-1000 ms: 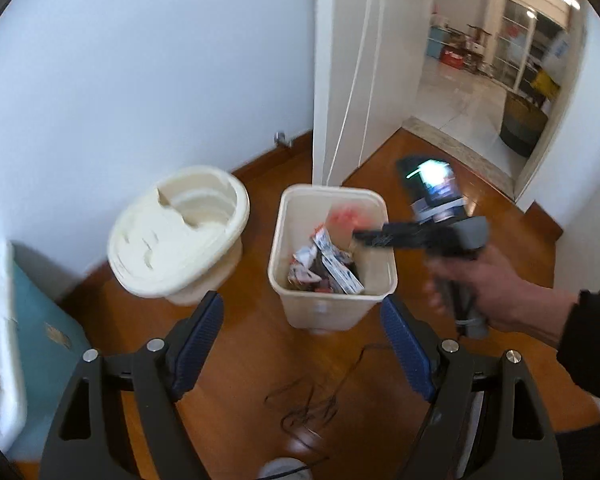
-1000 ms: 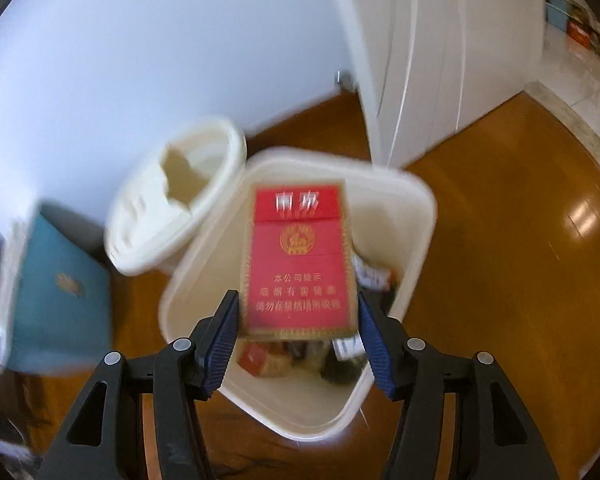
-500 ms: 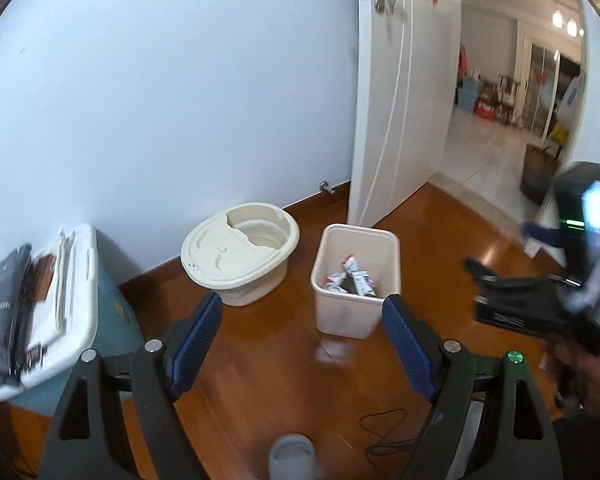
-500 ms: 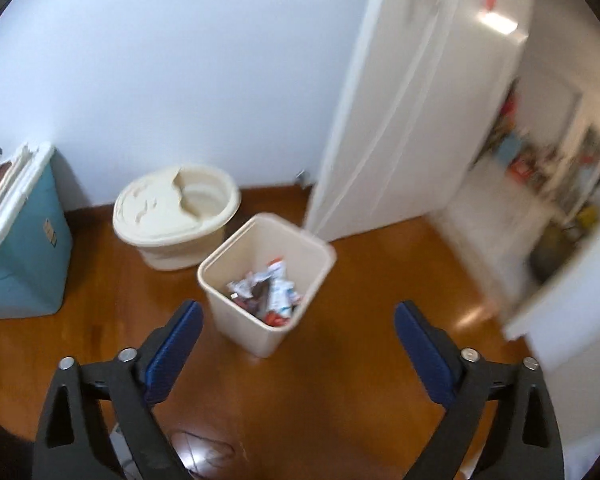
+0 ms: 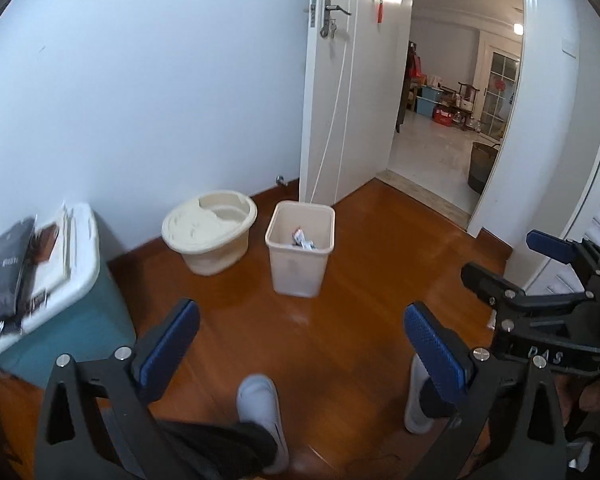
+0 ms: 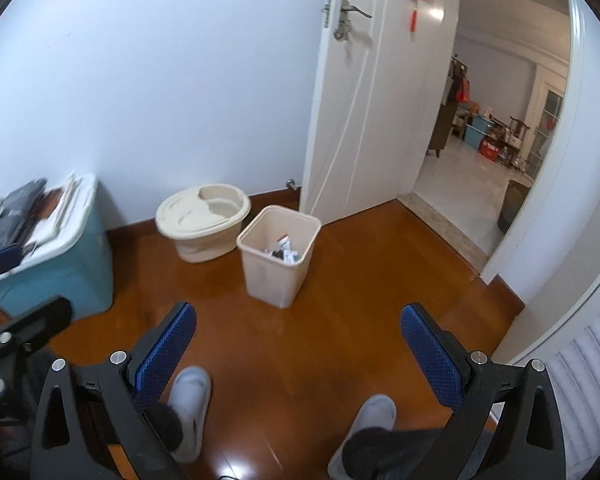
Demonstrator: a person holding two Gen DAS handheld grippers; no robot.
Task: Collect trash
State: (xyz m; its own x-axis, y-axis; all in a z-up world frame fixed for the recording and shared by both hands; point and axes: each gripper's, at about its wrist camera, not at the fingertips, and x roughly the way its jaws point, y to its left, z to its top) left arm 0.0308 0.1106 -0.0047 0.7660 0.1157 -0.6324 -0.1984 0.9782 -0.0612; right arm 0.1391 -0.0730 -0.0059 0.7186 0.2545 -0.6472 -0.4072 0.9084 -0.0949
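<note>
A cream plastic waste bin (image 5: 300,276) stands on the wooden floor near the door, with wrappers and packets (image 5: 305,241) inside. It also shows in the right wrist view (image 6: 274,284) with the trash (image 6: 284,251) in it. My left gripper (image 5: 300,346) is open and empty, well back from the bin and high above the floor. My right gripper (image 6: 298,350) is open and empty too, equally far back. The right gripper also shows at the right edge of the left wrist view (image 5: 540,280).
A round cream tub (image 5: 210,232) stands left of the bin against the wall. A teal box with a white lid (image 5: 60,304) carrying papers stands at the left. A white door (image 5: 348,92) is open to a tiled room. The person's slippered feet (image 6: 190,408) are below.
The red cigarette pack left my right gripper and went into the bin. Both grippers have pulled back and up, far from the bin. The right gripper has opened wide.
</note>
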